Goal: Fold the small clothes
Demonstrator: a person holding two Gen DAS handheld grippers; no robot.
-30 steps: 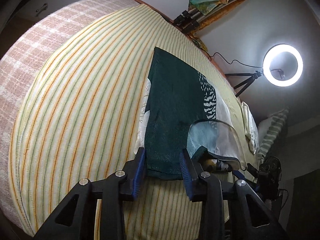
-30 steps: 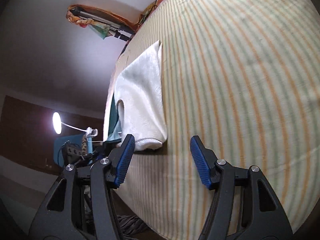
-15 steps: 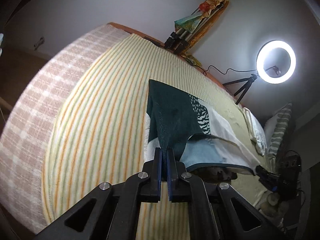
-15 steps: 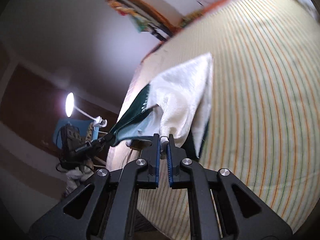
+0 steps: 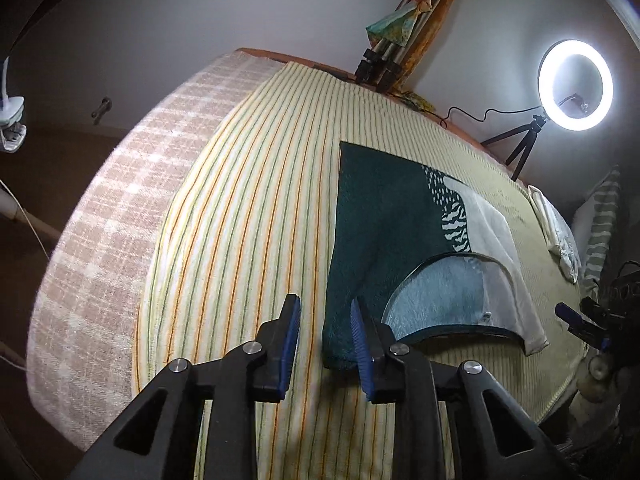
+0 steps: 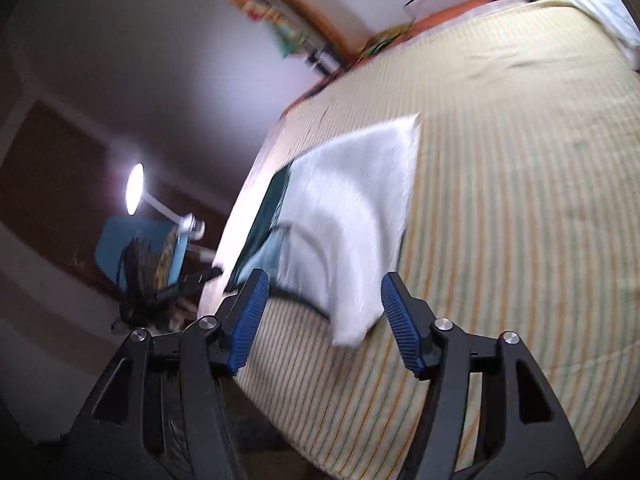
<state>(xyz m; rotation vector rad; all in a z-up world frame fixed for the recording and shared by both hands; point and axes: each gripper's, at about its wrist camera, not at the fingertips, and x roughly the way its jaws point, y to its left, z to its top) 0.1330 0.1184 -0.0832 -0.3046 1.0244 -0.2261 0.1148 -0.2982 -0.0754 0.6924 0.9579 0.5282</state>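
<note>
A small sleeveless top [image 5: 384, 232], dark green on one side and white on the other with a pale blue inside, lies flat on the striped bed sheet [image 5: 248, 240]. My left gripper [image 5: 325, 344] is open and empty, with the green shoulder strap's end beside its right finger. In the right wrist view the same top [image 6: 352, 200] shows its white side. My right gripper [image 6: 322, 322] is open and empty just above the white strap's end.
A lit ring light on a tripod [image 5: 575, 85] stands behind the bed. Folded white cloth [image 5: 558, 232] and a striped pillow [image 5: 602, 224] lie at the far right. A checked blanket [image 5: 120, 216] hangs over the bed's left side. A desk lamp [image 6: 135, 189] stands beside the bed.
Both grippers closed on the top's shoulder straps half a second ago and lifted them. Now both have opened and let go, and the top lies flat again.
</note>
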